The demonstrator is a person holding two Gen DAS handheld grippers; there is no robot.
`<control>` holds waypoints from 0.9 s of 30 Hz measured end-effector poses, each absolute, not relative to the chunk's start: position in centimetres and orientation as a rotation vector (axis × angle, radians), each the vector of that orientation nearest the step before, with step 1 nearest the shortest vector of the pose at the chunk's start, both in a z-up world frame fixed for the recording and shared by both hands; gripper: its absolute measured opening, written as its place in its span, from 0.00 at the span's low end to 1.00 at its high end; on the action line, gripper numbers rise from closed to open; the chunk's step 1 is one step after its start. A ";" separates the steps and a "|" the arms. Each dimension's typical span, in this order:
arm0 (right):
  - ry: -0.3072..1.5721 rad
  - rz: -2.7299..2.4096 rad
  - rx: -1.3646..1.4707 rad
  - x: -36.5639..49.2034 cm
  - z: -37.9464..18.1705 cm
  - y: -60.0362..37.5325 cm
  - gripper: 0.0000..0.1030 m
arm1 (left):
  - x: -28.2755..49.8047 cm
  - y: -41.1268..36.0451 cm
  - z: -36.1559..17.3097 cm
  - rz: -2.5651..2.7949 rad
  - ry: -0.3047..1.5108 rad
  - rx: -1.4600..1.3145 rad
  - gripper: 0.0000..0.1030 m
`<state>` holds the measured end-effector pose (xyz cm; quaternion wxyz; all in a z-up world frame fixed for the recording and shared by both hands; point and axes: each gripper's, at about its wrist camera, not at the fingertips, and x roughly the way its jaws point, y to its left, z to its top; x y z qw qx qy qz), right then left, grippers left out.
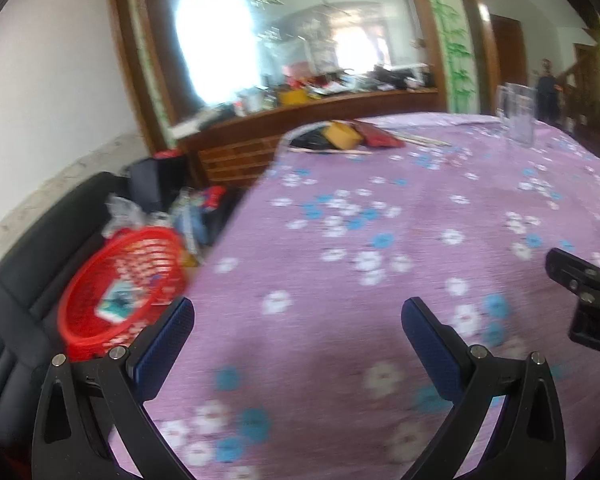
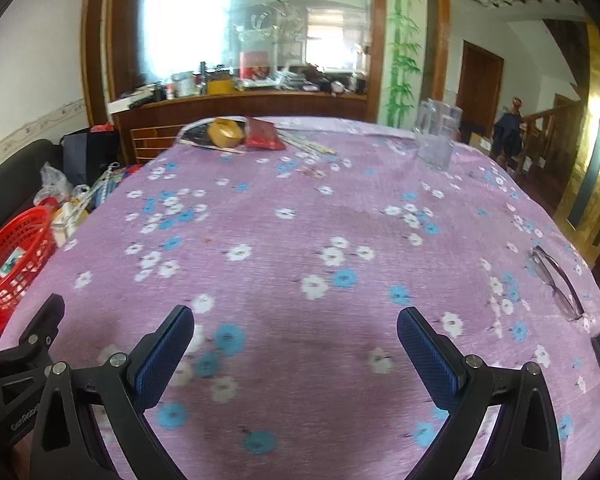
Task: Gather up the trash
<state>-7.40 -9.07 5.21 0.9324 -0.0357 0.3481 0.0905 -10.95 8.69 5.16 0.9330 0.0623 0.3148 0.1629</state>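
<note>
Both claws, left (image 1: 298, 322) and right (image 2: 296, 330), spread, empty, over worktop (image 2: 300, 232). Red basket (image 1: 116, 292) left of worktop; labels unreadable.

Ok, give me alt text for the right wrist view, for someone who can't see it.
The open right gripper hovers empty over a round table under a purple flowered tablecloth. At the far edge lie a roll of brown packing tape, a red snack packet and a clear plastic jug; dark-framed glasses rest at right. A red plastic basket sits off the table's left side.

Floral purple table (image 2: 300, 240), far-edge red packet (image 2: 264, 134), tape roll (image 2: 225, 132), clear pitcher (image 2: 436, 136), perhaps eyeglasses (image 2: 556, 280)
</note>
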 end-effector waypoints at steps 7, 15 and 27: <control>0.848 0.040 -0.028 -3.0 3.7 -15.2 1.00 | -5.1 3.7 2.8 0.165 0.833 0.094 1.00; 0.963 -0.022 -0.025 0.4 1.2 -18.8 1.00 | -1.2 1.0 0.7 0.100 0.978 0.082 1.00; 1.021 0.012 0.011 1.7 0.4 -19.0 1.00 | -0.2 2.4 0.4 0.054 1.011 -0.014 1.00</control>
